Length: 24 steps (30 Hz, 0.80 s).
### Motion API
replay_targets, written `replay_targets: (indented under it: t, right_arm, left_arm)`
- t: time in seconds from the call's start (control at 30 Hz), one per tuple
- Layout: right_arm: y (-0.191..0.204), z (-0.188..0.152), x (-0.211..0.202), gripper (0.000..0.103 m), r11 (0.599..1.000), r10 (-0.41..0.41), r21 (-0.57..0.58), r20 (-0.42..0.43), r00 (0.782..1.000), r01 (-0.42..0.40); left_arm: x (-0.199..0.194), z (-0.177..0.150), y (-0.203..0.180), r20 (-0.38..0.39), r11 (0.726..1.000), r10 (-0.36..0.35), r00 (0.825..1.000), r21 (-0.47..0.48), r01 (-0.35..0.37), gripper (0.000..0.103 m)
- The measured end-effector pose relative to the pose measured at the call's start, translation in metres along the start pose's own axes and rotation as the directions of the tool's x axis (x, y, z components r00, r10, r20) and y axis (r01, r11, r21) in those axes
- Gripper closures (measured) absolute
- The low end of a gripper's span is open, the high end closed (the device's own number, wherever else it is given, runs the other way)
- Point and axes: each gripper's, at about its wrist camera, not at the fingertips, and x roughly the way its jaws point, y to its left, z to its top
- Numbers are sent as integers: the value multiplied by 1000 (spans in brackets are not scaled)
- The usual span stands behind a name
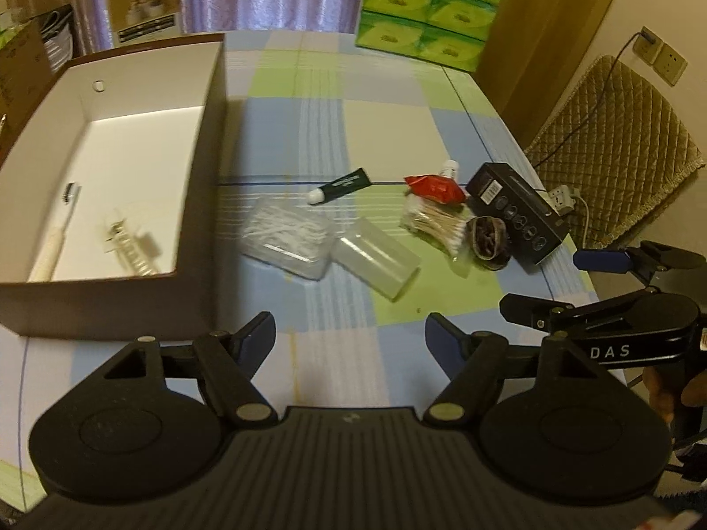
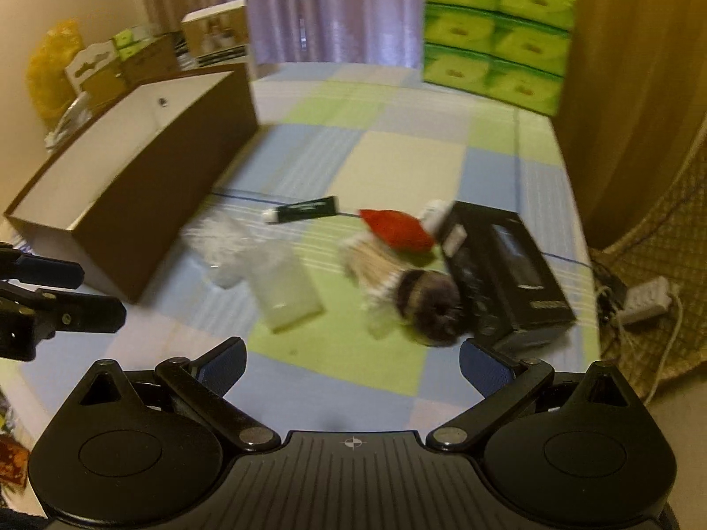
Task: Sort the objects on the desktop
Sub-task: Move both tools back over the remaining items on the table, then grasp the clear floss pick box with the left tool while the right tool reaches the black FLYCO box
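Both tools hang spread and empty: the left gripper faces the clear plastic case, while the right gripper is nearer the brown scrunchie — just ahead, toward the table's right edge. Farther left, the open cardboard box holds a toothbrush and a clear object.

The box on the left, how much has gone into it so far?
Done: a toothbrush and a clear item lie in the box. In hand: nothing; the left gripper and right gripper are open. Left: the tube, cotton swabs, black carton and clear cases on the table.
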Motion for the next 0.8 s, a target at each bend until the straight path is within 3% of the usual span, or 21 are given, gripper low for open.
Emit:
replay_targets:
  t: [0.43, 0.8]
  right_arm:
    - [-66, 13, 11, 4, 996, -78, 42, 37, 996, 76]
    - [-114, 31, 34, 4, 993, -96, 67, 27, 995, 95]
  left_arm:
    - [49, 30, -13, -19, 999, 35, 999, -5, -35, 32]
    - [108, 66, 6, -63, 973, 165, 984, -154, -173, 33]
